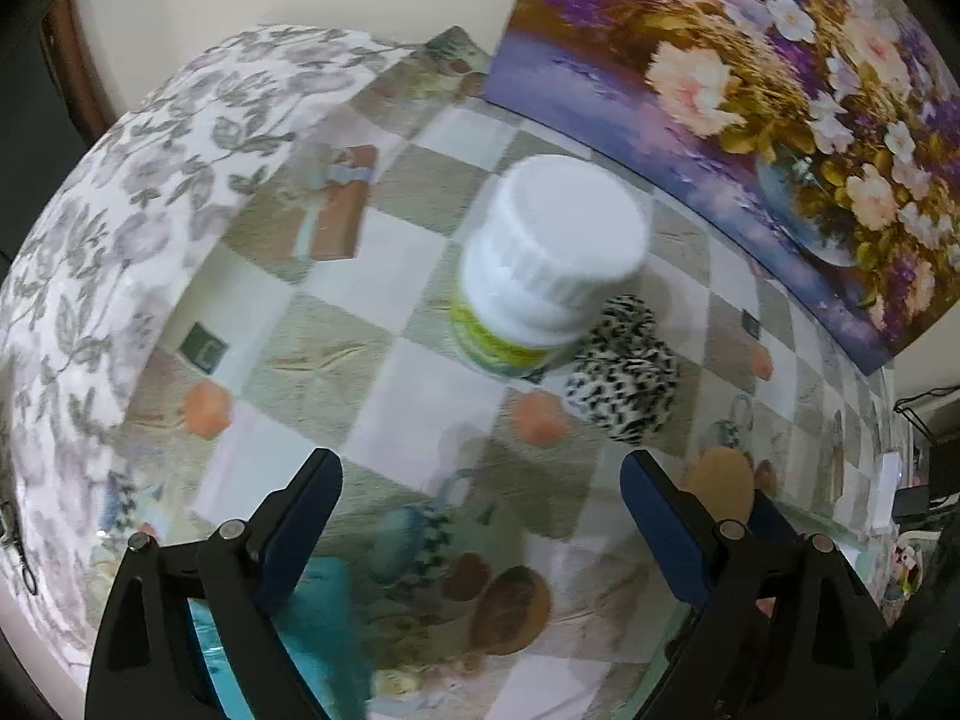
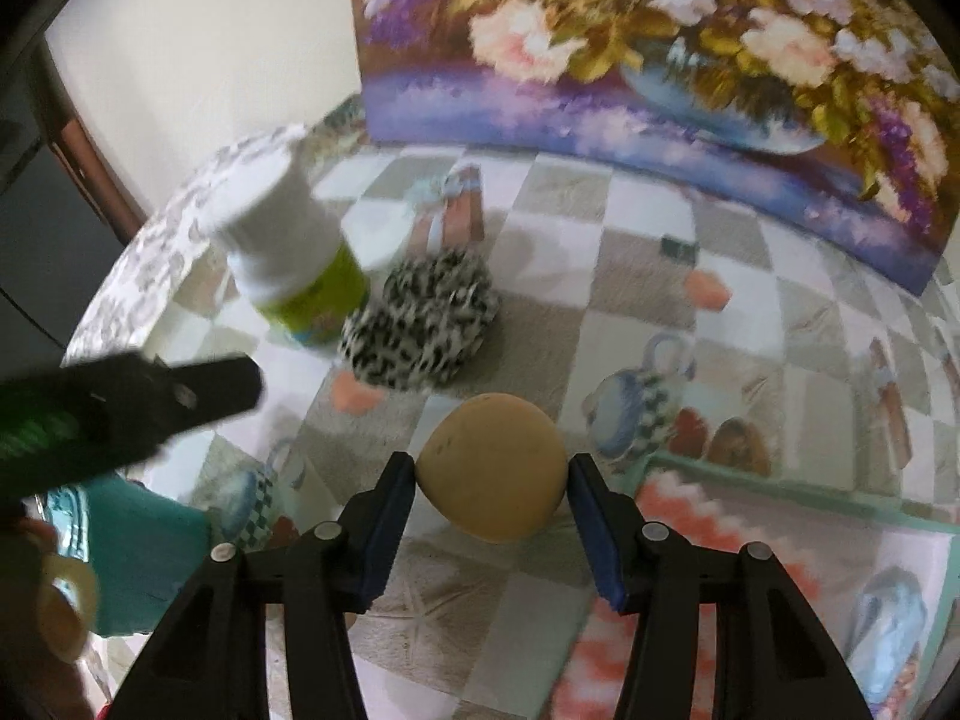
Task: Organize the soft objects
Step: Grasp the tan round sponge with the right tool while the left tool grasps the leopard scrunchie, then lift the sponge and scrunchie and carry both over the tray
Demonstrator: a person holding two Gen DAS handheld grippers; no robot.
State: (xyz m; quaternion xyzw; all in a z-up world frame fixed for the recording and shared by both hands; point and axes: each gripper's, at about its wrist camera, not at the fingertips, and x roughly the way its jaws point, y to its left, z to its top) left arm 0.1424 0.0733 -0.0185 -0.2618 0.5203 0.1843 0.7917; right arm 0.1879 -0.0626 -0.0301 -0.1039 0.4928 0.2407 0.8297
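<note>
A black-and-white leopard-print scrunchie (image 1: pixel 624 369) lies on the checked tablecloth, touching a white-capped bottle with a green label (image 1: pixel 543 264). Both also show in the right wrist view: the scrunchie (image 2: pixel 420 321) and the bottle (image 2: pixel 294 258). My left gripper (image 1: pixel 480 486) is open and empty, a short way in front of the bottle and scrunchie. My right gripper (image 2: pixel 492 480) is shut on a tan egg-shaped sponge (image 2: pixel 495 474), its blue pads pressing both sides. The sponge's edge shows in the left wrist view (image 1: pixel 720 480). The left gripper's body (image 2: pixel 120 414) shows at the left of the right wrist view.
A flower painting (image 1: pixel 750 102) leans on the wall at the back right. A leaf-print cloth (image 1: pixel 120 252) covers the table's left side. A teal container (image 2: pixel 144 546) and a tape roll (image 2: pixel 66 606) sit at the near left. The tablecloth (image 2: pixel 630 324) has a checked pattern.
</note>
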